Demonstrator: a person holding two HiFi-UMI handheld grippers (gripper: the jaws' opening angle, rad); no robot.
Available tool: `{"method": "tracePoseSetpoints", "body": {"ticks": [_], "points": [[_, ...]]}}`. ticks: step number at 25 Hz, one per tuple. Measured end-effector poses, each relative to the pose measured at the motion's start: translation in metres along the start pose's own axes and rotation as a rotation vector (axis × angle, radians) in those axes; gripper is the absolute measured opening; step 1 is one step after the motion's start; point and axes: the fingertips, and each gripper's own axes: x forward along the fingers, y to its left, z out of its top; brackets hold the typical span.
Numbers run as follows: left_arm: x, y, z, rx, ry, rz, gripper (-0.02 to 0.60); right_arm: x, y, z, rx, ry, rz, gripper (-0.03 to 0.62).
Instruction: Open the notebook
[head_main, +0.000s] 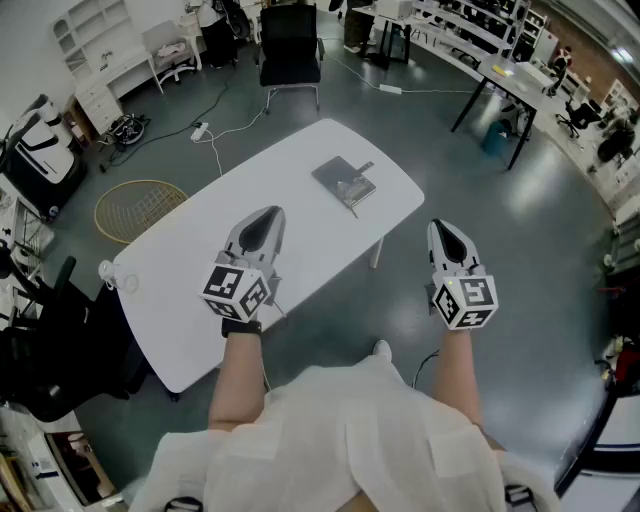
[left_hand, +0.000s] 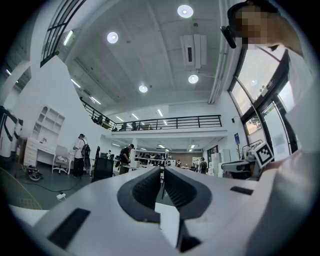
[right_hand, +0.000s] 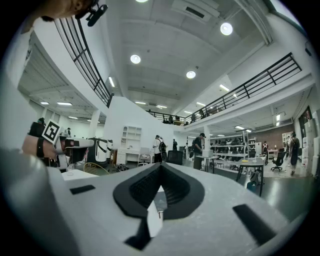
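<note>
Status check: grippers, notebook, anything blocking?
Left gripper and right gripper: jaws shut, both empty. Notebook looks closed, flat on the white table, untouched. Nothing between grippers and notebook.

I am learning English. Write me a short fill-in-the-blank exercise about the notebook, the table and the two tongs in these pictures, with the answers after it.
1. The notebook on the table is ____, not open.
2. The right tongs are above the ____, beside the table.
3. The left tongs are above the near part of the ____.

Missing words: closed; floor; table
</note>
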Motion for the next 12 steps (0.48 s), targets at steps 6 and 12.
{"method": "tracePoseSetpoints", "body": {"ticks": [6, 12], "points": [[-0.0001, 0.0029, 0.0040, 0.003, 0.000, 0.003, 0.021, 0.0057, 0.0029, 0.0062, -0.009, -0.012, 0.008, 0.002], [-0.0007, 0.0024, 0.0043, 0.007, -0.003, 0.005, 0.021, 0.0050, 0.0011, 0.0033, 0.001, -0.013, 0.011, 0.002]]}}
